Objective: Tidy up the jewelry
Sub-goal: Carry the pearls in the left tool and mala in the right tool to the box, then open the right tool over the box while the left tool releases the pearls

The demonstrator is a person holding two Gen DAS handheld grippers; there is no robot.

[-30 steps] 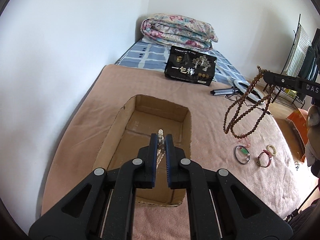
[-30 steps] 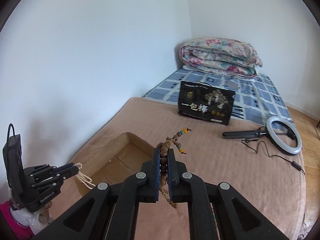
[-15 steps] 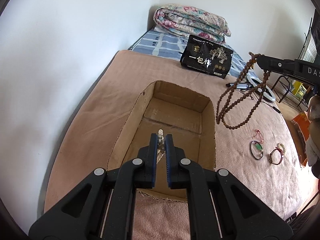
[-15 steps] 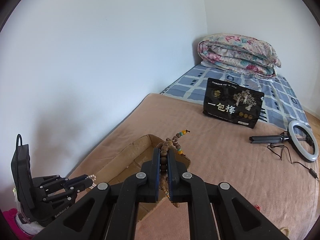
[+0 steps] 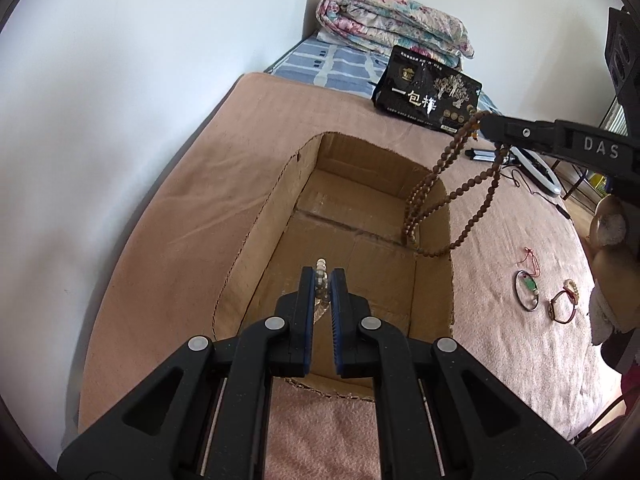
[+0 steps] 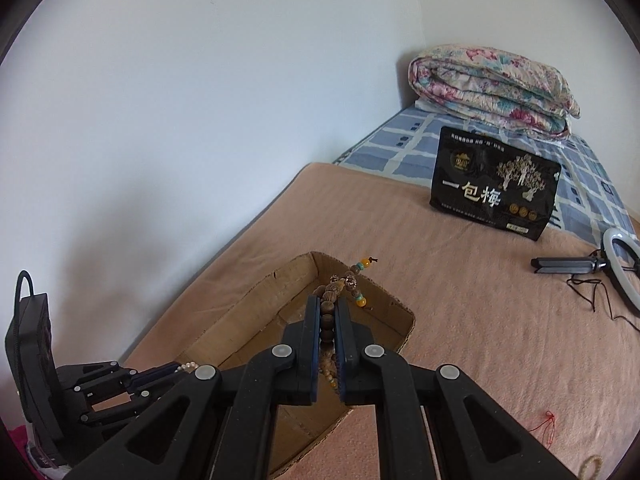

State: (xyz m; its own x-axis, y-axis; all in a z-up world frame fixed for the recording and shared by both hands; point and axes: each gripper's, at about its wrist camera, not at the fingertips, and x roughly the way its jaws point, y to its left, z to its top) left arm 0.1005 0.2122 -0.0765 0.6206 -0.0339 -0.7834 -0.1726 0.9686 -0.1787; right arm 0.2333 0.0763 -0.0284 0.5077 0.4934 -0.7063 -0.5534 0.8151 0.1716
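An open cardboard box (image 5: 352,216) lies on the pink blanket. My left gripper (image 5: 322,276) hangs over the box's near half, shut on a strand of pale pearl beads (image 5: 321,266). My right gripper (image 5: 486,124) comes in from the right, shut on a long brown wooden bead necklace (image 5: 428,188) whose loops dangle over the box's far right corner. In the right wrist view the same wooden beads (image 6: 328,322) sit between the right gripper's (image 6: 328,304) blue pads above the box (image 6: 256,312), and the left gripper (image 6: 176,368) shows at lower left with its pearls (image 6: 188,366).
A green-stone bangle (image 5: 527,290) and a red bracelet (image 5: 563,306) lie on the blanket right of the box. A black snack bag (image 5: 428,98), a folded floral quilt (image 5: 392,20) and a ring light (image 6: 624,272) lie farther back. A white wall runs along the left.
Both grippers have come lower and closer to the box. The wooden bead necklace has swung from over the blanket to over the box's far right corner.
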